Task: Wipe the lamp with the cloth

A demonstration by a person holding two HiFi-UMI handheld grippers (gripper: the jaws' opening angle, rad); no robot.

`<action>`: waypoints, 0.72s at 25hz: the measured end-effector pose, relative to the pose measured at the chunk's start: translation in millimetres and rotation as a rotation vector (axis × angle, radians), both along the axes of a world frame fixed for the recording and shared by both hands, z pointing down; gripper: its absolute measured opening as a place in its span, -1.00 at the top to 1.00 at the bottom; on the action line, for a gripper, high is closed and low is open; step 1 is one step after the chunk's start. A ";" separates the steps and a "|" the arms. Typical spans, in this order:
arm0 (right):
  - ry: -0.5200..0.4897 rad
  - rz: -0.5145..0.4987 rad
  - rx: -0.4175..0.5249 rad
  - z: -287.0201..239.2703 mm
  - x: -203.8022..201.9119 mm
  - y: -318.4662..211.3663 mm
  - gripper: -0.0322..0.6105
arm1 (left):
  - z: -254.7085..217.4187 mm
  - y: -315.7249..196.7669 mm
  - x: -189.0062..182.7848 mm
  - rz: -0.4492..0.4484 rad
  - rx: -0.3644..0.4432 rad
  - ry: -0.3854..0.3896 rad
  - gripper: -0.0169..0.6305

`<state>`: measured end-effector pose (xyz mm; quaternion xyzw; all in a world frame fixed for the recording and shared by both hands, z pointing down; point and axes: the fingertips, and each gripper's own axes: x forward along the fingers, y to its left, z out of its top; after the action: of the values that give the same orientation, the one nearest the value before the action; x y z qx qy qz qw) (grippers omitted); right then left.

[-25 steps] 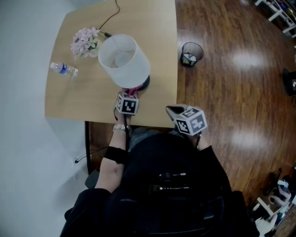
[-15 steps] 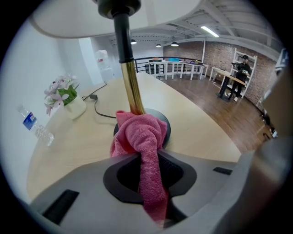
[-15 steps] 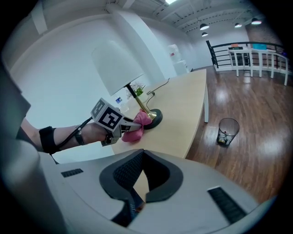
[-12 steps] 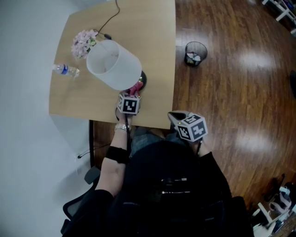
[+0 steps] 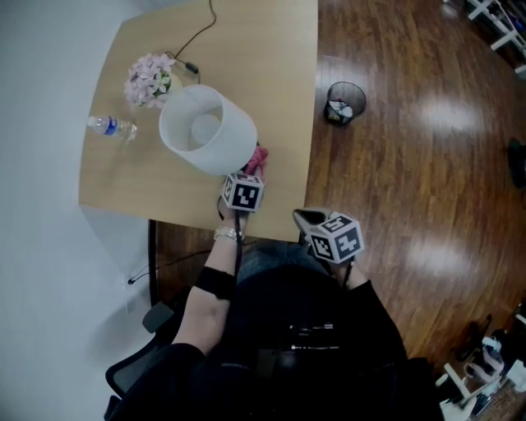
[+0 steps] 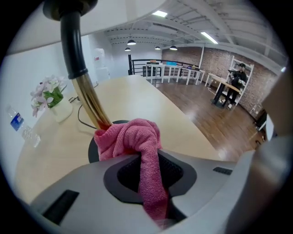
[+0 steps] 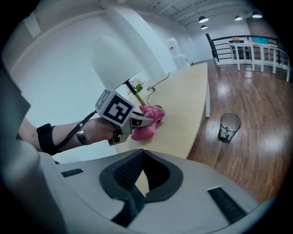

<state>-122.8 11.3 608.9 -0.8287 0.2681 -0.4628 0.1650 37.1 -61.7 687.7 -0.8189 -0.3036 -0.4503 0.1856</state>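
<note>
The left tongs [image 6: 152, 194] are pinching a pink cloth [image 6: 135, 139], a soft terry piece with a fine looped nap. One twisted tail of it is running down between the jaws, and the rest is bunching into a rumpled ball just past them. That ball is pressing against the foot of the lamp's stem [image 6: 90, 101], a smooth, shiny brass tube that is changing to a black sleeve higher up. The cloth is also lying over part of the lamp's base [image 6: 95, 150], a flat, round, matte black disc sitting on the table [image 5: 275, 74].

From the head view, the lamp's shade [image 5: 209, 131] is showing as a plain white drum, open at the top, and it is covering most of the stem and base.

The right tongs [image 7: 133, 201] are hanging off the near edge of the table, well apart from the lamp, with their ribbed black jaws pressed together on nothing.

The table is pale wood-grain laminate with a curved left side. On it, a small bunch of pink flowers [image 5: 149, 78] and a clear plastic bottle [image 5: 112, 127] are sitting beside the shade, and a thin black cord [image 5: 205, 23] is trailing towards the far edge. A round wire-mesh wastebasket [image 5: 343, 100] is standing on the glossy plank floor [image 5: 427, 173].
</note>
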 end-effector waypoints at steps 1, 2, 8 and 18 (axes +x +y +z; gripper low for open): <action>0.005 -0.010 -0.016 -2.9 1.9 1.7 0.88 | 0.0 3.2 -1.0 -0.008 -0.021 -0.009 0.69; 0.011 -0.013 -0.033 -4.7 5.1 4.7 0.88 | -0.7 5.7 -0.9 -0.015 -0.039 -0.013 0.69; -0.006 0.023 -0.028 -1.1 20.6 25.0 0.88 | -3.7 10.1 5.0 -0.063 -0.065 0.026 0.69; 0.051 -0.176 0.010 -9.6 65.1 99.9 0.88 | 1.4 14.1 9.8 -0.403 -0.013 0.054 0.69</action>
<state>-57.7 111.2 599.3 -0.8125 0.3465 -0.4529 0.1209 46.9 -47.6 689.1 -0.8760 -0.1312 -0.4543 0.0947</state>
